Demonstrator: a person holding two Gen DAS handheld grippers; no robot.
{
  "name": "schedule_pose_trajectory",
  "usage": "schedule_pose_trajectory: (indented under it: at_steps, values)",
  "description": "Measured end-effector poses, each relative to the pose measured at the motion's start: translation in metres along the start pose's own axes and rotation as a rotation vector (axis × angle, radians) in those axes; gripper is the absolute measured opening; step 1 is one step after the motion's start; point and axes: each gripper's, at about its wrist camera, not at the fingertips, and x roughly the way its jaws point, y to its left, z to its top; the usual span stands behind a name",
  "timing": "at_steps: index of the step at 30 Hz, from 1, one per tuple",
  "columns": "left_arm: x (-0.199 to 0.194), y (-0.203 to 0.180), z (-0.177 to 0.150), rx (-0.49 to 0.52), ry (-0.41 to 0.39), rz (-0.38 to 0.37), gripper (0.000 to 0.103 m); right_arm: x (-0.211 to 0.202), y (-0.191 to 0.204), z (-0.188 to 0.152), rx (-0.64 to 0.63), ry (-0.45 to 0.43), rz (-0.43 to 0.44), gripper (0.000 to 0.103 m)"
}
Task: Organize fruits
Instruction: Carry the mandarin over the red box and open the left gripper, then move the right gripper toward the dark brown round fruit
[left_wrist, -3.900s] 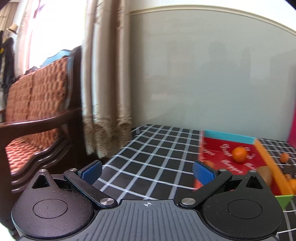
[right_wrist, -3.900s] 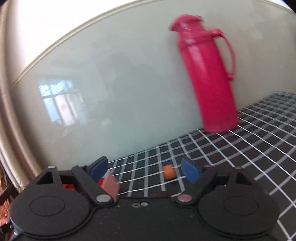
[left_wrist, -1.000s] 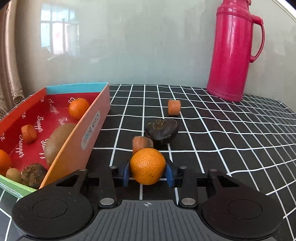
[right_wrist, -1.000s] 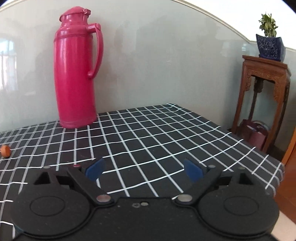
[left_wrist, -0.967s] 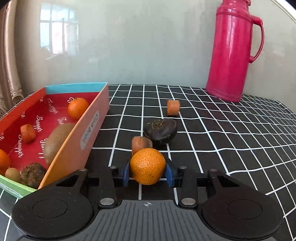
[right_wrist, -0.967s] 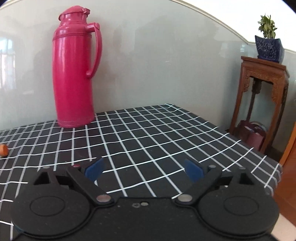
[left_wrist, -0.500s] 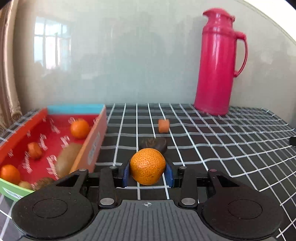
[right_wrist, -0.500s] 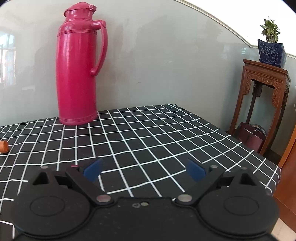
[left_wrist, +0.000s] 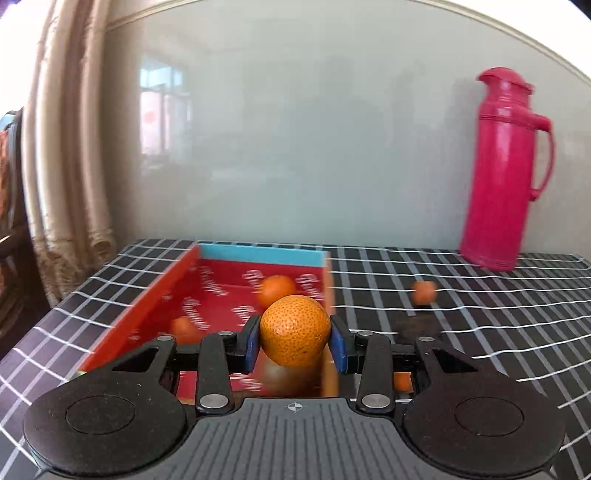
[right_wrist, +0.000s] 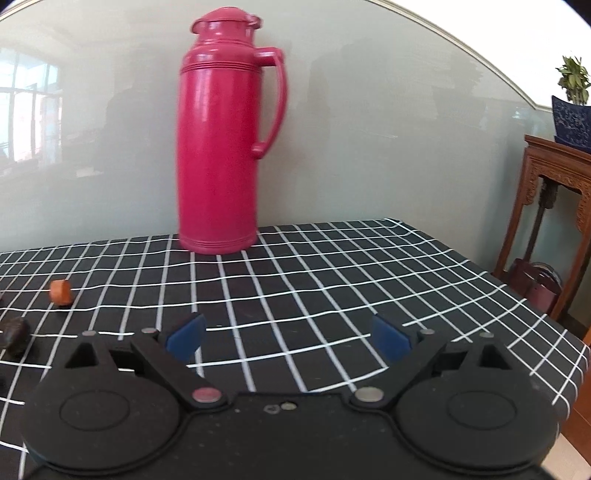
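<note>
My left gripper (left_wrist: 294, 341) is shut on an orange tangerine (left_wrist: 294, 335) and holds it above the near right part of a red cardboard tray (left_wrist: 129, 317). Inside the tray lie another tangerine (left_wrist: 277, 290), a small orange fruit (left_wrist: 183, 328) and a brown kiwi (left_wrist: 291, 378) just under the held fruit. On the checked cloth to the right lie a small orange piece (left_wrist: 424, 292) and a dark fruit (left_wrist: 417, 328). My right gripper (right_wrist: 288, 338) is open and empty above the cloth; the orange piece (right_wrist: 61, 291) and dark fruit (right_wrist: 14, 334) show at its left.
A tall pink thermos (left_wrist: 502, 170) stands at the back by the wall, also in the right wrist view (right_wrist: 221, 136). The table's right edge (right_wrist: 554, 325) drops off beside a carved wooden stand (right_wrist: 554, 206). A curtain (left_wrist: 70, 155) hangs at the left.
My left gripper has lifted the tangerine and swung left, from over the loose fruits to above the red tray. The right gripper stays open and has turned slightly left.
</note>
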Motion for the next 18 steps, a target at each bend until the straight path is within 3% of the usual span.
schedule_pose_trajectory:
  at_steps: [12,13,14,15,16,18]
  values:
    - [0.022,0.05,-0.008,-0.057,0.095,0.083,0.039,-0.003,0.023,0.002,-0.016,-0.003,0.041,0.096]
    - [0.02,0.051,-0.007,-0.06,0.078,0.09,0.047,-0.003,0.024,0.002,-0.017,-0.004,0.041,0.096]
    - [0.017,0.051,-0.007,-0.057,0.064,0.09,0.072,-0.003,0.025,0.002,-0.017,-0.006,0.042,0.096]
    - [0.013,0.049,-0.006,-0.057,0.044,0.095,0.081,-0.004,0.025,0.002,-0.017,-0.008,0.043,0.098]
    - [0.01,0.047,-0.006,-0.05,0.023,0.101,0.087,-0.004,0.025,0.002,-0.017,-0.009,0.045,0.098]
    - [0.006,0.043,-0.005,-0.035,0.009,0.084,0.088,-0.004,0.024,0.002,-0.019,-0.008,0.049,0.098]
